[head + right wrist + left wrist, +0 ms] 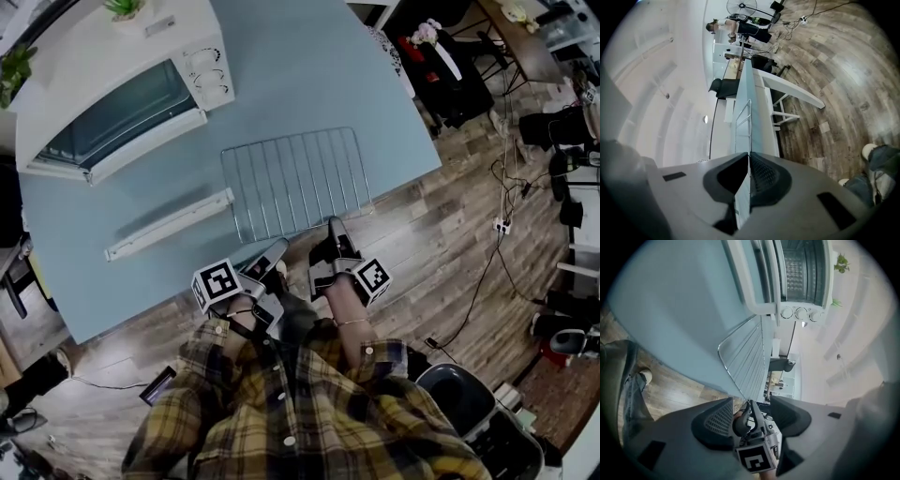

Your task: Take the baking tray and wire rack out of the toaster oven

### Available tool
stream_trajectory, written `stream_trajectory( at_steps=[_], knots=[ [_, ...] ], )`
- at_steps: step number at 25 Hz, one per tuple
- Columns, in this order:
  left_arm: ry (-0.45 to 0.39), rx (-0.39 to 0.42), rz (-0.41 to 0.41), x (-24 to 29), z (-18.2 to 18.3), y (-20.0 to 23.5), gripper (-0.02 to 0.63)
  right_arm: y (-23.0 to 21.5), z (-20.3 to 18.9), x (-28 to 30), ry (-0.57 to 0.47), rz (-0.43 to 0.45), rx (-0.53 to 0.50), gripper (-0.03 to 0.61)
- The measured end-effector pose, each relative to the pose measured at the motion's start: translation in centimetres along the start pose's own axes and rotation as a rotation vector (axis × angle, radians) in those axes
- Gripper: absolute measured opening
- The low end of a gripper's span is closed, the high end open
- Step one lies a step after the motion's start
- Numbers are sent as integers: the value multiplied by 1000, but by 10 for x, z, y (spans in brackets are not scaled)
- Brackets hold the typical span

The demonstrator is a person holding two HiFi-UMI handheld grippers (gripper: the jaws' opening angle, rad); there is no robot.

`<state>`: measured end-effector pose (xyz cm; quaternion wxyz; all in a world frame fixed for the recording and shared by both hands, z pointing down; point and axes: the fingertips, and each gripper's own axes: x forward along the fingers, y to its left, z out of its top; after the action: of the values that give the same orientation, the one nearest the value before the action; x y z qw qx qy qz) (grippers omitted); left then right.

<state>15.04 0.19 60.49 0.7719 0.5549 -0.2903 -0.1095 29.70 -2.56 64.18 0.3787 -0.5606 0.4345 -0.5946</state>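
Pinching one wire rack (295,183) are right gripper (335,225) jaws; left gripper (275,247) jaws gape apart.

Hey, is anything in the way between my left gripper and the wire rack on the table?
Nothing visible does. The left gripper is open right at the wire rack's near corner, while the right gripper is shut on its near edge.

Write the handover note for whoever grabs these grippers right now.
Right gripper: shut on the near edge of the silver wire rack.
Left gripper: open, empty, beside it.
Rack lies flat on the blue table, out of the white toaster oven.
Long pale strip left of it may be the baking tray; unconfirmed.
To do: release rack, confirm tray.
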Motion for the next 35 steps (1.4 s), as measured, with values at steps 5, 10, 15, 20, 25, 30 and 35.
stream_trajectory(
  at_steps=[5,10,15,20,25,30,35],
  knots=[
    [6,11,-1,-2,-5,1,237,-1,-1,2,5,7,-4,25],
    [-16,20,-13,-6,-3,-3,236,3,-1,-1,30,5,-49,118],
    [-56,55,-69,-9,0,-17,231,8,-2,-11,59,10,-74,134],
    [-88,119,-133,-18,0,-43,229,24,-3,-30,74,20,-139,153],
    [-151,224,-157,-39,15,-68,229,71,-14,-40,89,140,-251,153],
    [-264,247,-248,-76,45,-96,230,124,-48,-37,139,299,-244,204],
    [-400,236,-347,-121,86,-121,235,164,-102,-15,251,400,-277,222]
  ],
)
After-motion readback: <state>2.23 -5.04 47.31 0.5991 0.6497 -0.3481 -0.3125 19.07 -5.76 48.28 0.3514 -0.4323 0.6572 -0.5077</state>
